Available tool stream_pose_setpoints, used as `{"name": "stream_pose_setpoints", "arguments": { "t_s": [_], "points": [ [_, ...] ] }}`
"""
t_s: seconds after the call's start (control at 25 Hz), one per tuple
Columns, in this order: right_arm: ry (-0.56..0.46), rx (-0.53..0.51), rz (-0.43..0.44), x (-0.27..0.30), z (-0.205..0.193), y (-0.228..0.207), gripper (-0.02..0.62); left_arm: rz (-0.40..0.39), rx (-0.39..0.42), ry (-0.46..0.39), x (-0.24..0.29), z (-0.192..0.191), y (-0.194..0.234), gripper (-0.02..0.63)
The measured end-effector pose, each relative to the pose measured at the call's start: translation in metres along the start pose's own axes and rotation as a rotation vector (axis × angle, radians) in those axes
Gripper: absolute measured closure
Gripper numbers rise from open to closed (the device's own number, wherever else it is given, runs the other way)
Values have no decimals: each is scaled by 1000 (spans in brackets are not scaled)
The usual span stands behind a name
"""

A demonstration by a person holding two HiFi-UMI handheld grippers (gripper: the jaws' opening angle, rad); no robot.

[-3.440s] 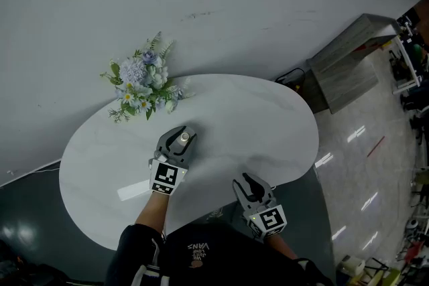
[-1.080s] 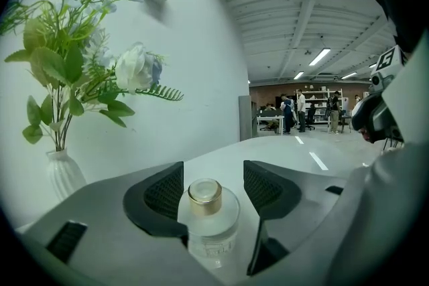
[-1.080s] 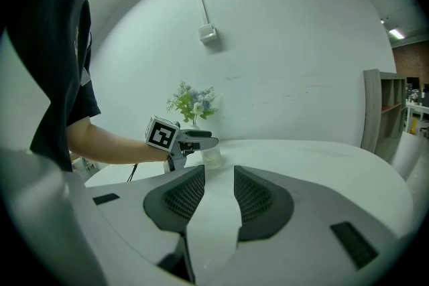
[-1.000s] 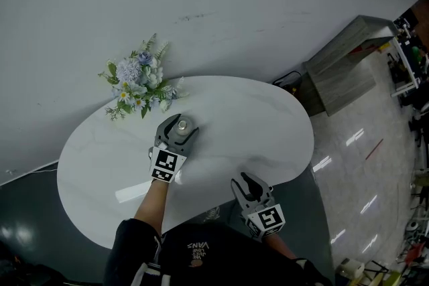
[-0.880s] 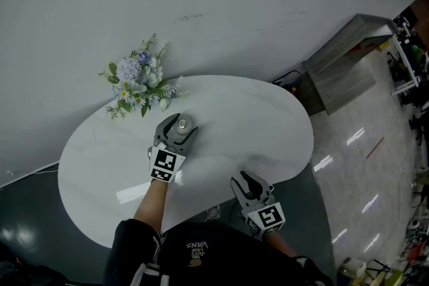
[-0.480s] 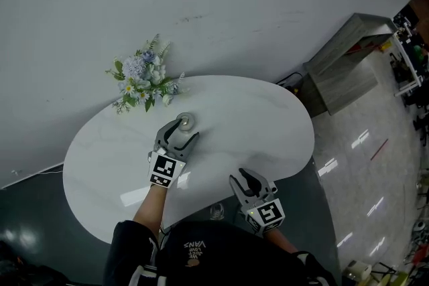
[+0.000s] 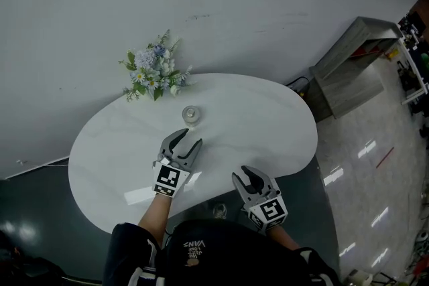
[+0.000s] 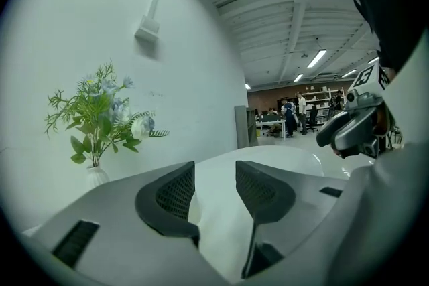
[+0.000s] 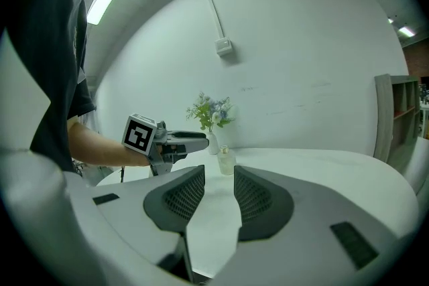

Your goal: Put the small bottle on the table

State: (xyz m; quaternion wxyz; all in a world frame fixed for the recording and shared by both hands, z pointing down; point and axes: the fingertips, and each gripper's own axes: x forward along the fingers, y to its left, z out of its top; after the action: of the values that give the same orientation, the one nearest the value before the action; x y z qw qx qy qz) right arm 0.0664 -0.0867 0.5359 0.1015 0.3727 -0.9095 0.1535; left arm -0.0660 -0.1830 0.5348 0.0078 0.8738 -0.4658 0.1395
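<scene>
The small bottle (image 7: 191,115) stands upright and free on the tabletop (image 7: 268,124), near and straight above the left hand-held gripper (image 7: 190,140), whose spread, empty jaws have just been narrowing; the right hand-held gripper (image 7: 244,175), likewise spread and empty, lies farther off at lower right.

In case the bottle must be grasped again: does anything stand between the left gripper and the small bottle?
Nothing visible does: only bare table lies between the left gripper and the small bottle. The gripper's jaws, apart and empty, have just been closing somewhat. The flowers stand beyond the bottle, off that line.
</scene>
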Motion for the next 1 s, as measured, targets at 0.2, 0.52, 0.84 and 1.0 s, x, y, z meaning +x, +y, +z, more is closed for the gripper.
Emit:
{"name": "stream_pose_setpoints", "arguments": {
  "t_s": [0.2,0.52,0.84,1.0],
  "points": [
    [-13,-14,24,-9,2,7,479,14,-5,5,-26,-1,-22,452],
    [-30,-30,75,-26,-3,29,479,39,-20,-10,-68,2,-57,535],
    [-20,-62,123,-41,-17,52,479,67,-44,-25,-108,3,-89,565],
    [-12,-72,148,-49,-21,62,479,97,-56,-23,-128,1,-102,568]
  ]
}}
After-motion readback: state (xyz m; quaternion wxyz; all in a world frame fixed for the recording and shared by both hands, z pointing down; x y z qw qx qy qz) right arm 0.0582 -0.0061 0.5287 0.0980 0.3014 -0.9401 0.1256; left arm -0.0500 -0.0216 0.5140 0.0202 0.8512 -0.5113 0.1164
